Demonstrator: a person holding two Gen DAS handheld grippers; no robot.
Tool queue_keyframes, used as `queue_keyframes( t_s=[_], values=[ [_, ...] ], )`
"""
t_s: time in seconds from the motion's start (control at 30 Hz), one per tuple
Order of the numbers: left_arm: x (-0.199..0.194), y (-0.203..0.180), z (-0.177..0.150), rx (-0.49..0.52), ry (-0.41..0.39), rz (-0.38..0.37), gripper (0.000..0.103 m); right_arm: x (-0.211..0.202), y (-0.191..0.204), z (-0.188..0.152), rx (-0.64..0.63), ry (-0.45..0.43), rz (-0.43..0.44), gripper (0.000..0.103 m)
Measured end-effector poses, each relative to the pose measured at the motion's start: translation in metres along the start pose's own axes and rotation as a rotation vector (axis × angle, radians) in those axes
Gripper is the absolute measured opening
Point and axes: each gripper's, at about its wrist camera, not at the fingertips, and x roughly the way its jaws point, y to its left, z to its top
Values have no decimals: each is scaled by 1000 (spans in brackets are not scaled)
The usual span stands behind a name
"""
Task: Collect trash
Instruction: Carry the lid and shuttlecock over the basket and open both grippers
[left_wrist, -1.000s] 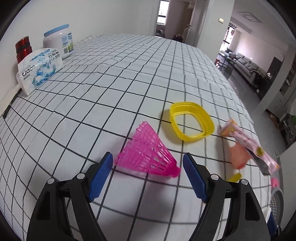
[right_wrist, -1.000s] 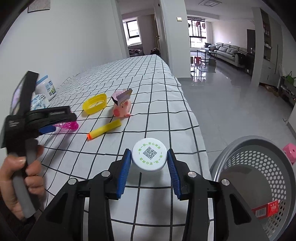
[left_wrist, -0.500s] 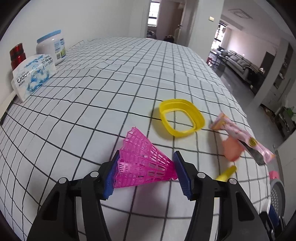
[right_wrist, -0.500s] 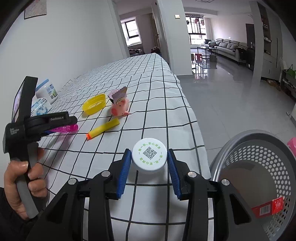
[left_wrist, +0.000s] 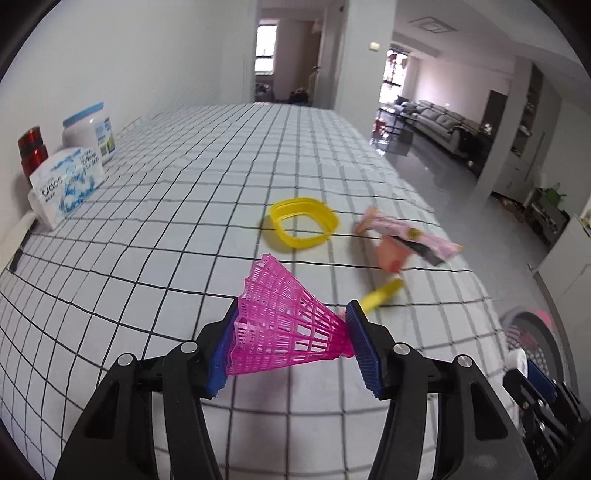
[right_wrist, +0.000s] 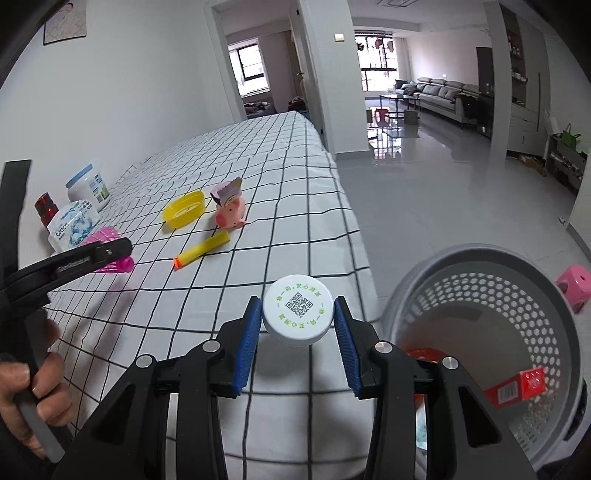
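Gripping a pink plastic shuttlecock (left_wrist: 284, 321) crosswise, the left tool (left_wrist: 291, 345) has its two blue pads pressed against the open skirt on one side and the narrow nose on the other. In the right wrist view the shuttlecock appears lifted clear of the checked desk (left_wrist: 177, 206). The mesh skirt looks thin and springy, so squeeze force should be judged just firm enough to prevent slipping; more would likely buckle it.

The right tool (right_wrist: 297, 325) is clamped on a white round cap (right_wrist: 297, 314) with green print, held at the near right edge of the desk, just left of the grey perforated basket (right_wrist: 436, 273) standing on the floor.

Recommended procedure for the step in hand:
- Carry each held item fully over the basket rim before opening the tool.
- Release the cap first; it is nearest the basket.
- Bring the left tool across to the right, high enough to pass over the items on the desk.

Remaining on the desk, farther out: a yellow foam dart (right_wrist: 202, 250), a pink pig toy (right_wrist: 231, 218) with a pink wrapper (left_wrist: 410, 236) resting on it, and a yellow oval ring (left_wrist: 303, 226). A tissue pack (left_wrist: 66, 184), a white jar (left_wrist: 90, 131) and a red can (left_wrist: 32, 149) stand at the far left by the wall; these are probably not trash.
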Motion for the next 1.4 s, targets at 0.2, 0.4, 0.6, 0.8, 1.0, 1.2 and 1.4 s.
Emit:
queue_keyframes(
  t_s=[0.2, 0.4, 0.6, 0.8, 1.0, 1.2, 1.4],
  values=[
    [-36, -31, -7, 79, -69, -67, 55, -26, -17, -10, 37, -18, -48, 39],
    [-55, -71, -18, 157, -88, -162, 55, -49, -41, -24, 81, -26, -116, 39],
    [-63, -113, -35, 235, -81, -247, 55, -70, -72, -39, 141, -37, -184, 39],
    [-63, -152, -52, 323, -57, -320, 55, -83, -105, -53, 206, -39, -243, 39],
    [-52, -186, -66, 387, -14, -370, 55, -87, -129, -63, 251, -35, -281, 39],
    [-34, -215, -77, 445, 52, -411, 55, -85, -155, -74, 299, -11, -305, 39],
    [-23, -237, -85, 486, 87, -430, 55, -81, -171, -78, 328, 4, -309, 39]
  ],
)
